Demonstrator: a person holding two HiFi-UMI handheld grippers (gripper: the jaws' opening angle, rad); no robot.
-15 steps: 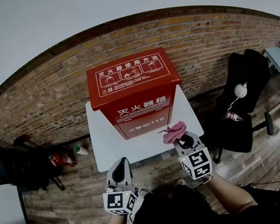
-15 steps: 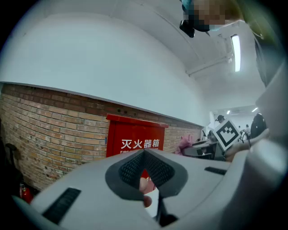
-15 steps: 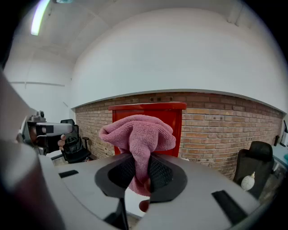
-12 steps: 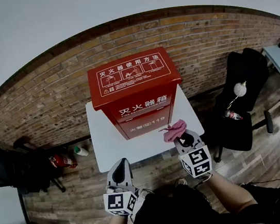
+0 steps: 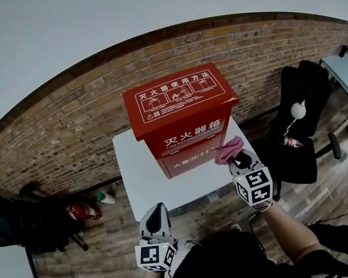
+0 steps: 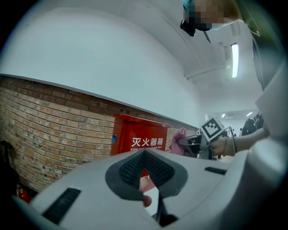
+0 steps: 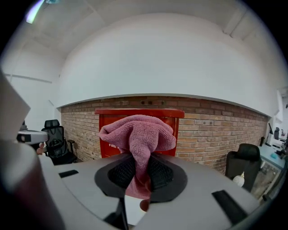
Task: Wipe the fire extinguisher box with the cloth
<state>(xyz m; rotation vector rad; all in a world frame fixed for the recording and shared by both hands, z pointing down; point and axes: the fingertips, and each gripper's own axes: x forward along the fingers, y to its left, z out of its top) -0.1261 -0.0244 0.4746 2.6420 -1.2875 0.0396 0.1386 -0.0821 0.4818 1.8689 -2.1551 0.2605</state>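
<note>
Fire extinguisher box [image 5: 181,101], red with white lettering, stands upright at the back of a white table [image 5: 142,178] against the brick wall [image 5: 63,132]. On the floor at far left lie a small red extinguisher [image 5: 81,212] and a green-capped bottle [image 5: 105,197].

The left gripper [image 5: 156,209] hangs low at the table's near edge, well apart from the box. Its own view shows the jaws [image 6: 145,158] closed together with nothing between them.

To the right, the pink cloth [image 5: 230,149] is pinched between the jaws of the right gripper [image 5: 239,156]. In that gripper's view a fold runs down between the pads and the rest bunches above them [image 7: 137,134].

Compared with half a second ago, the cloth has come up from below the box's lower right front corner to the right edge of the front panel. Whether it touches the panel yet cannot be told. This looks like the approach ending, with wiping about to begin and no surface yet covered.

A black office chair [image 5: 302,109] stands at far right, clear of the work.
</note>
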